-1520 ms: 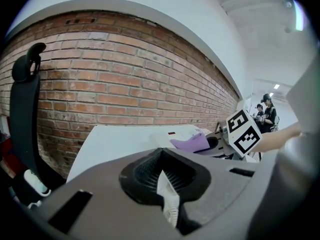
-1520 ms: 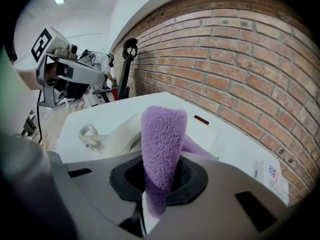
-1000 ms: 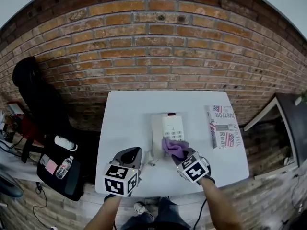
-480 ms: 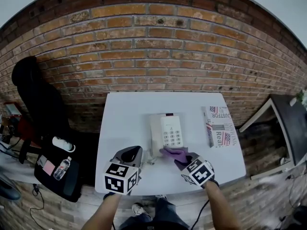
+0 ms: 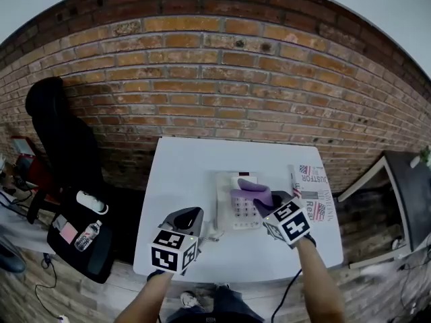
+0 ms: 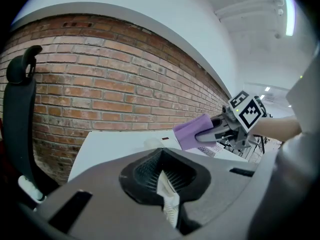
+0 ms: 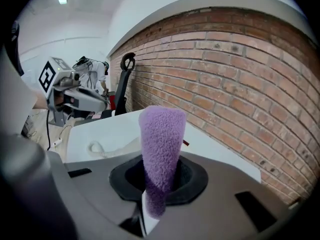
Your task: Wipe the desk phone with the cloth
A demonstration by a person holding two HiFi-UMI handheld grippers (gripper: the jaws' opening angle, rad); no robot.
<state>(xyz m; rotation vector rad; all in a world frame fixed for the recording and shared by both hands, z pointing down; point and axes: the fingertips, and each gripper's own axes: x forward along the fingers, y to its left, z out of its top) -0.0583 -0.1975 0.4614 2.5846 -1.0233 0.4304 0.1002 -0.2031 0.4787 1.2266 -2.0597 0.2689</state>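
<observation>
The white desk phone [image 5: 227, 206] lies in the middle of the white table [image 5: 182, 173], handset on its left side. My right gripper [image 5: 265, 204] is shut on a purple cloth [image 5: 249, 191], which hangs over the phone's keypad and top; I cannot tell whether it touches. In the right gripper view the cloth [image 7: 161, 149] sticks up from the gripper [image 7: 150, 204], with the phone's coiled cord [image 7: 100, 149] behind it. My left gripper [image 5: 189, 215] is shut on nothing, near the table's front edge, left of the phone. The left gripper view shows the cloth [image 6: 192, 131] above the phone [image 6: 150, 143].
A printed box [image 5: 315, 184] lies on the table right of the phone, partly behind my right gripper. A brick wall [image 5: 222, 79] runs behind the table. A black chair [image 5: 57, 140] and a black bag [image 5: 81, 241] stand at the left, a dark side table [image 5: 411, 187] at the right.
My right gripper has carried the cloth from the phone's near edge away from me, up over the keypad. The left gripper has hardly moved.
</observation>
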